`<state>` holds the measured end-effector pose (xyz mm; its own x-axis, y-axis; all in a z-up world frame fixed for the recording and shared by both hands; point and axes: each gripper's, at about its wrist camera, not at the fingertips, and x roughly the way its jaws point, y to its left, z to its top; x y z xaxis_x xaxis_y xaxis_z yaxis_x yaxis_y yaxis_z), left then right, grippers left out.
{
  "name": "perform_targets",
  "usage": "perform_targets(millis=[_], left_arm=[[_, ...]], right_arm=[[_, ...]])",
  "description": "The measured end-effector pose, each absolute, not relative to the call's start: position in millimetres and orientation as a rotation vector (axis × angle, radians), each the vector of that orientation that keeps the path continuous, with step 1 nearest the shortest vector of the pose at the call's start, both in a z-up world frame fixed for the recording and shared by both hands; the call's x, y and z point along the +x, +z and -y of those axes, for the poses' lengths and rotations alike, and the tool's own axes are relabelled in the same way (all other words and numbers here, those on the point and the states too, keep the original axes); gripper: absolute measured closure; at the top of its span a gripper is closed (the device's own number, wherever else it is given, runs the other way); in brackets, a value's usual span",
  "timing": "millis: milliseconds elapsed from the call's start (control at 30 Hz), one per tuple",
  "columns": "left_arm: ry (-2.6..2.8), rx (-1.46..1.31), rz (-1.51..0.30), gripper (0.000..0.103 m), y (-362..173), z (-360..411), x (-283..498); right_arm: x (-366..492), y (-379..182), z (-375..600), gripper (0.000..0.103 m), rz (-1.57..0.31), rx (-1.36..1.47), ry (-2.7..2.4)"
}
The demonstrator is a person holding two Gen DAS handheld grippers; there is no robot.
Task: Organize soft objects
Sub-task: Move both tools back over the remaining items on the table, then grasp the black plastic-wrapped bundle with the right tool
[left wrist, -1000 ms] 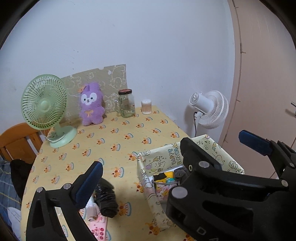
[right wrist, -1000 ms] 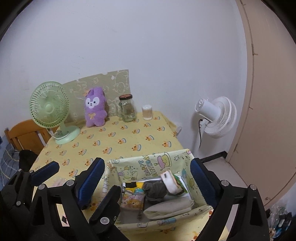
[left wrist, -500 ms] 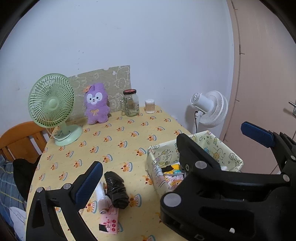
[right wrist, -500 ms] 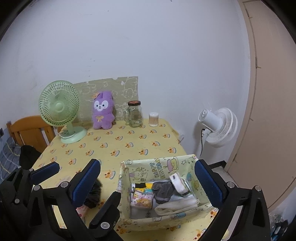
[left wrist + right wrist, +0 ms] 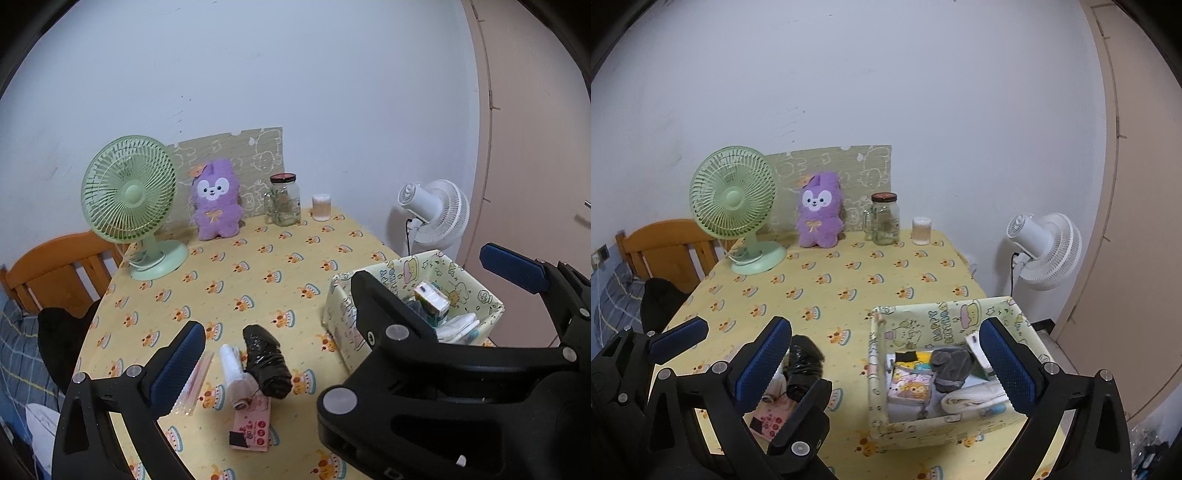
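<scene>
A patterned fabric box [image 5: 480, 291] [image 5: 945, 317] stands at the table's near right, holding socks, a tissue pack and folded cloth. A black plastic bag roll [image 5: 267, 365] [image 5: 805, 360], a white roll [image 5: 234, 380] and a pink packet [image 5: 253, 428] lie on the yellow tablecloth left of the box. A purple plush rabbit [image 5: 216, 201] [image 5: 819, 212] sits at the back. My left gripper [image 5: 343, 317] is open and empty above the rolls. My right gripper [image 5: 886, 365] is open and empty above the box's left side.
A green desk fan [image 5: 129, 199] [image 5: 733, 201], a glass jar [image 5: 284, 199] [image 5: 885, 218] and a cotton-swab tub [image 5: 321, 207] stand along the back wall. A white fan [image 5: 436, 216] stands off the table's right edge. A wooden chair [image 5: 48, 269] is at the left.
Both grippers have pulled back and up from the table. The box and the rolls now show fully. Both grippers stayed open and empty.
</scene>
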<state>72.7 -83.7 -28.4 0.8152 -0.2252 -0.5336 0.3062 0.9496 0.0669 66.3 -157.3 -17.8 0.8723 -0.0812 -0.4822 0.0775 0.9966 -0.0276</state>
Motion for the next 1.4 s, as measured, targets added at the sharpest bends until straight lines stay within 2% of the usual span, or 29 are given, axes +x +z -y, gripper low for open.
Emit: perform_targets(millis=[333,667,1133,1267,1400], left_arm=[[-0.247,0.153,-0.561,0.0,-37.8,62.7,71.4],[-0.213,0.122,-0.596,0.0,-56.1,35.5,79.3],[-0.131,0.097,-0.633,0.001,-83.5,2.9,86.9],[-0.106,0.083,-0.661,0.002,-93.5,-4.4,93.7],[-0.076,0.078,-0.681,0.003,-103.8,-9.3,101.9]], right_arm=[[68.8,-30.9,137.1,0.002,-0.523,0.0,-0.048],[80.9,-52.2,114.4,0.014,-0.587,0.009,0.022],[94.7,-82.3,83.8,0.015,-0.654,0.017,0.057],[103.7,-94.9,76.1,0.023,-0.694,0.01,0.078],[111.6,-104.1,70.8,0.025,-0.716,-0.007,0.074]])
